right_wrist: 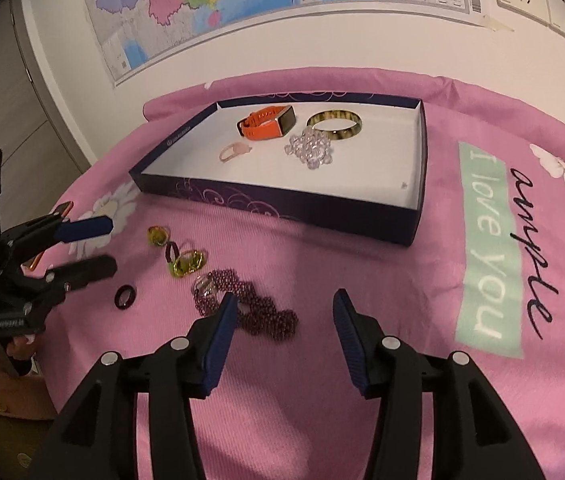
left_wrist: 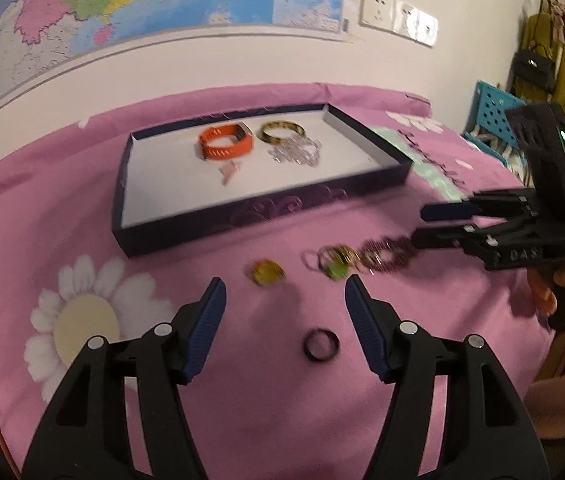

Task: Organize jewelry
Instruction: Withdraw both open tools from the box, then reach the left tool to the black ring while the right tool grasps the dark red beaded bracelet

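Both grippers, left (left_wrist: 284,294) and right (right_wrist: 284,310), hanging spread apart, empty, over rings (right_wrist: 180,254) near the tray's (right_wrist: 282,208) front edge.

one box (right_wrist: 282,204) holds one orange watch (right_wrist: 267,121), one bangle (right_wrist: 334,125), one clear bead bracelet (right_wrist: 310,148) and one pink ring (right_wrist: 232,152); outside lie one dark bead bracelet (right_wrist: 258,312) and one black ring (right_wrist: 125,297).

The left claw (left_wrist: 284,292) has its two fingers spread wide, with nothing between them. The right claw (right_wrist: 284,304) is also spread wide and holds nothing. Each claw reaches in from the other's side, held by a hand (left_wrist: 562,280).
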`<action>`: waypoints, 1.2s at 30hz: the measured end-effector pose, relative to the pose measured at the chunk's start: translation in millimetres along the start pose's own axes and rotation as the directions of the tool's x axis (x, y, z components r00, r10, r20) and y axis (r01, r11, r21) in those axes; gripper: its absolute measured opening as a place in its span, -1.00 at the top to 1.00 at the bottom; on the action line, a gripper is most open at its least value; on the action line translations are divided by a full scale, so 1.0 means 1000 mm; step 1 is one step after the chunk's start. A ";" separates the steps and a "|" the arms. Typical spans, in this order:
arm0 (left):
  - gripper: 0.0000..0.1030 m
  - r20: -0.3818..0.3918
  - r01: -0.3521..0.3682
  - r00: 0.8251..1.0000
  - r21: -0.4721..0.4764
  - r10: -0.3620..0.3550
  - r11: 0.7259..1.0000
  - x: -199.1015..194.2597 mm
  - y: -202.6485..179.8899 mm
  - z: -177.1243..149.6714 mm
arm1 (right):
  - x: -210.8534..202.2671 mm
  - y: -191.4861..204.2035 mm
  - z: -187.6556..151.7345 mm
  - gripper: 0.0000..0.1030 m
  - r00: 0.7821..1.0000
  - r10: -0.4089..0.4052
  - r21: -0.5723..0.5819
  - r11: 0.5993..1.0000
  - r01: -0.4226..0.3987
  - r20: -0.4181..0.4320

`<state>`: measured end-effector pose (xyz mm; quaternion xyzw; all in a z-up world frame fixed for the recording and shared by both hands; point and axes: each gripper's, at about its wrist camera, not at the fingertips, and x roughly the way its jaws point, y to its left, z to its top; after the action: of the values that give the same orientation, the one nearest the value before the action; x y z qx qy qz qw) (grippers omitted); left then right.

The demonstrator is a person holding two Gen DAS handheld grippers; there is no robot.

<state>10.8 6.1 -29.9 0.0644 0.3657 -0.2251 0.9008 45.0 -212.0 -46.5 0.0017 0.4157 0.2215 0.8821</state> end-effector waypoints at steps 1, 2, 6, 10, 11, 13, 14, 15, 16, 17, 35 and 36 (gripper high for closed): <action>-0.19 -0.009 0.003 1.000 0.004 -0.003 1.000 0.000 -0.002 -0.003 | 0.001 0.002 -0.001 0.08 1.000 0.001 -0.006 1.000 -0.001 -0.002; -0.19 -0.017 0.008 1.000 0.009 -0.008 1.000 0.001 -0.004 -0.005 | 0.002 0.004 -0.001 0.07 1.000 0.004 -0.013 1.000 -0.004 -0.003; -0.19 -0.048 0.013 0.999 0.030 -0.012 0.999 0.003 -0.011 -0.013 | 0.008 0.013 -0.001 0.06 1.000 -0.008 -0.051 0.999 0.008 -0.013; -0.09 -0.074 0.016 0.997 0.033 -0.013 0.999 0.006 -0.014 -0.018 | 0.010 0.023 -0.002 0.26 0.999 -0.042 -0.089 0.995 0.040 -0.016; -0.01 -0.081 0.018 0.997 0.031 -0.015 0.999 0.007 -0.014 -0.018 | 0.011 0.024 -0.002 0.41 0.998 -0.054 -0.099 0.994 0.052 -0.018; 0.10 -0.100 0.017 0.995 0.025 -0.015 1.000 0.010 -0.013 -0.020 | 0.010 0.026 -0.002 0.65 0.998 -0.059 -0.113 0.992 0.056 -0.021; 0.13 -0.101 0.010 0.995 0.025 -0.007 1.000 0.011 -0.013 -0.020 | 0.010 0.026 -0.003 0.69 0.998 -0.052 -0.111 0.993 0.049 -0.024; 0.13 -0.100 0.003 0.995 0.029 0.000 1.000 0.010 -0.014 -0.021 | 0.009 0.026 -0.003 0.71 0.998 -0.053 -0.113 0.992 0.050 -0.023; 0.19 -0.100 -0.012 0.995 0.039 0.016 0.999 0.010 -0.016 -0.021 | 0.008 0.026 -0.004 0.72 0.998 -0.053 -0.113 0.992 0.051 -0.023; 0.29 -0.099 -0.023 0.995 0.048 0.028 0.999 0.010 -0.017 -0.021 | 0.007 0.027 -0.005 0.75 0.999 -0.049 -0.111 0.993 0.047 -0.023; 0.56 -0.046 -0.007 0.999 0.020 0.007 1.000 -0.006 -0.014 -0.011 | -0.031 0.023 0.015 0.89 0.994 0.057 -0.028 0.998 -0.055 0.096; 0.56 -0.042 -0.004 0.999 0.019 0.005 1.000 -0.007 -0.013 -0.009 | -0.034 0.022 0.017 0.89 0.993 0.062 -0.027 0.998 -0.059 0.102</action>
<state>-5.5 -0.8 -31.4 0.0786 0.3821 -0.2251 0.8928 30.2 -201.8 -6.4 0.0151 0.3667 0.2526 0.8952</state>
